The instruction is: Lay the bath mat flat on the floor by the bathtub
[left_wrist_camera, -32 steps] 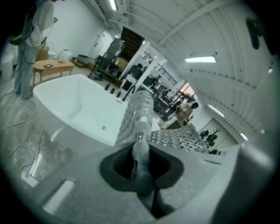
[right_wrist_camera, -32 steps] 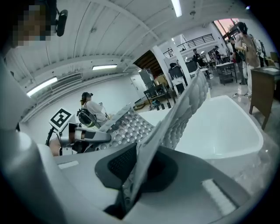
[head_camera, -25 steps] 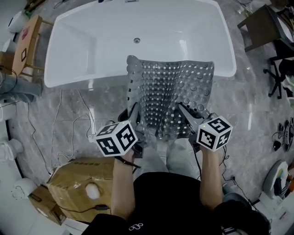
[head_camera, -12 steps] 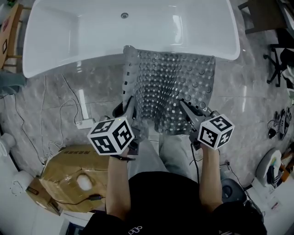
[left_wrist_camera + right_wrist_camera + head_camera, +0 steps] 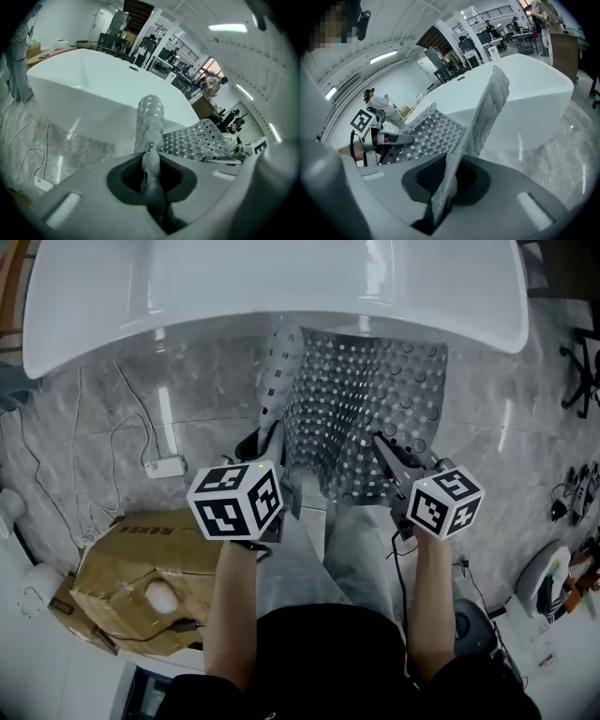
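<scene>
Sliding upward in the head view since a second ago, the bathtub point(image 5: 281, 287) is filling only the top edge, and the grey bath mat point(image 5: 370, 399) is hanging over the floor point(image 5: 187, 381) rather than across the tub's rim. The left gripper point(image 5: 270, 444) is still pinching the mat's near left corner and the right gripper point(image 5: 386, 448) its near right corner (jaws pressed tight on the sheet). The mat is sagging between them, its left edge curling upward, its far edge just beside the tub.
</scene>
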Demonstrator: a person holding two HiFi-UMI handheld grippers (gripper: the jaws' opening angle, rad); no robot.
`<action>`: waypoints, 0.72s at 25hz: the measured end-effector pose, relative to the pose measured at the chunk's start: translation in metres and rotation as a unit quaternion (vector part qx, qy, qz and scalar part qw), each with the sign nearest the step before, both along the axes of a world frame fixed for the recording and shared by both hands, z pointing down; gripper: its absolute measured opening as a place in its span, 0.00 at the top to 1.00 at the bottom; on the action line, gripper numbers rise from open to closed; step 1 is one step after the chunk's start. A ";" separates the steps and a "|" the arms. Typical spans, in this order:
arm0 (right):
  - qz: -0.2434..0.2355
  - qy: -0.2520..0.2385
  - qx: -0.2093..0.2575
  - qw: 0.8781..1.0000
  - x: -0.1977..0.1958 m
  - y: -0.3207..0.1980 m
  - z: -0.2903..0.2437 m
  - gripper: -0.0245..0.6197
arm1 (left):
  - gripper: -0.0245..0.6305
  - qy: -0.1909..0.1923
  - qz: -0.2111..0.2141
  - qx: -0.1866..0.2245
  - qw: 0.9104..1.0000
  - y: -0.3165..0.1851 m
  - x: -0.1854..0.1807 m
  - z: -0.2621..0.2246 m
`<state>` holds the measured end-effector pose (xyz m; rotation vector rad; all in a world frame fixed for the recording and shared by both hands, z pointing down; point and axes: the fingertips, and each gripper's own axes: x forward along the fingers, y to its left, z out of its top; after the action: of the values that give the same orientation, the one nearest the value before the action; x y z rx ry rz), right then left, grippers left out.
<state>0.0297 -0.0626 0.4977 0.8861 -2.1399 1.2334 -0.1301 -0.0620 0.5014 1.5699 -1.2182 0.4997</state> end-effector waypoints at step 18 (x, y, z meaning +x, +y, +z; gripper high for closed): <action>-0.020 0.014 -0.029 0.999 0.005 0.001 0.148 0.92 | 0.91 -0.077 0.031 -0.036 0.996 -0.002 -0.009 0.135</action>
<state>0.0342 -0.0620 0.6456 0.8276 -2.0791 1.2500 -0.1396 -0.0644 0.6363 1.5341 -1.2561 0.7074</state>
